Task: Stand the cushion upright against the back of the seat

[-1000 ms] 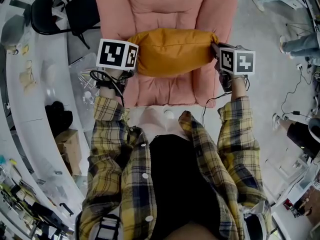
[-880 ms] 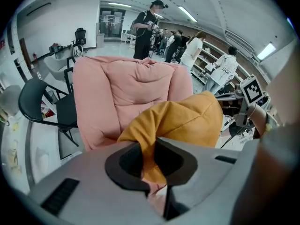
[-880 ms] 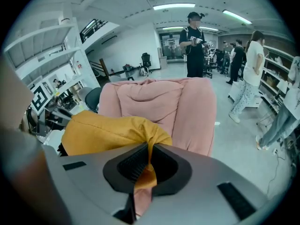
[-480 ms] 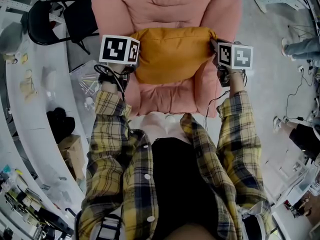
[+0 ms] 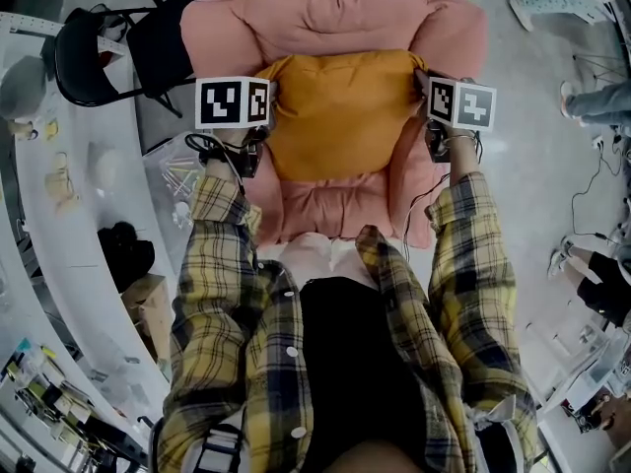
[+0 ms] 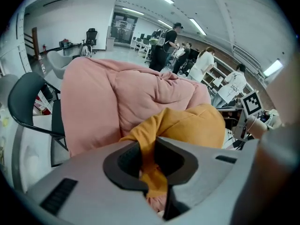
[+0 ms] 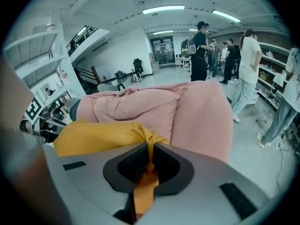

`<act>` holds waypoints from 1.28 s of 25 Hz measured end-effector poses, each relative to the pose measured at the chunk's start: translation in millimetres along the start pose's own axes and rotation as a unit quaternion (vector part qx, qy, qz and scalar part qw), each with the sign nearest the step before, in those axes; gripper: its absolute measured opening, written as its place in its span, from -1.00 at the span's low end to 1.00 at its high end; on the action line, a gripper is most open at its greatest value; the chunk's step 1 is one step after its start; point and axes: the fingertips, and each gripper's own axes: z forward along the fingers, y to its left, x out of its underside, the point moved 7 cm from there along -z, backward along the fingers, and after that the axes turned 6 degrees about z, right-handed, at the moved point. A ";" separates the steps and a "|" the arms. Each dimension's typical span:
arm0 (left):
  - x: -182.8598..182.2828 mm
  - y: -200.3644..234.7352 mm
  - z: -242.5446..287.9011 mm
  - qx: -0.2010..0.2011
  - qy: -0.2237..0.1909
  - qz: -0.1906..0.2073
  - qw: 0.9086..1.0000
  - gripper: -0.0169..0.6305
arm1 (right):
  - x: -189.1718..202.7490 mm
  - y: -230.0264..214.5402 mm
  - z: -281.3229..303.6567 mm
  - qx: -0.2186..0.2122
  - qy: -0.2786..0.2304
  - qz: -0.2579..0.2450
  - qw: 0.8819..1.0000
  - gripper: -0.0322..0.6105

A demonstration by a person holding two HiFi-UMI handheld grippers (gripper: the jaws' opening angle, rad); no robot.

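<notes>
You are in a wide, open workroom with strip lights [image 7: 164, 9] along the ceiling and a pale grey floor [image 5: 523, 97]. A curved white tabletop [image 5: 69, 254] cluttered with small items runs down your left. Ahead of you sits a padded pink armchair [image 5: 335, 13], with a black chair [image 5: 94, 47] just beside its left arm. Several people [image 7: 201, 46] stand well back near shelving [image 7: 272, 60]. The orange cushion [image 5: 340, 111] fills the armchair's seat between the two armrests, its far edge close in front of the backrest. Your left gripper [image 6: 149, 161] is pinched on the cushion's left corner, with orange fabric bunched between the jaws. Your right gripper [image 7: 149, 161] is clamped tight on the right corner, a thin fold of cloth trapped between its ridged pads.
</notes>
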 end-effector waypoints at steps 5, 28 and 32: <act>-8.4 10.7 2.0 -0.014 -0.013 -0.002 1.000 -0.71 | -10.8 -2.1 5.3 0.016 -0.007 0.006 1.000 -0.80; -28.9 0.7 -45.6 -0.087 -0.105 0.043 0.990 -0.40 | -20.6 -12.6 -38.2 0.049 -0.088 0.003 0.995 -0.61; -24.3 -9.8 -54.9 -0.089 -0.120 0.047 0.988 -0.40 | -13.7 -14.8 -53.4 0.061 -0.096 -0.008 0.993 -0.61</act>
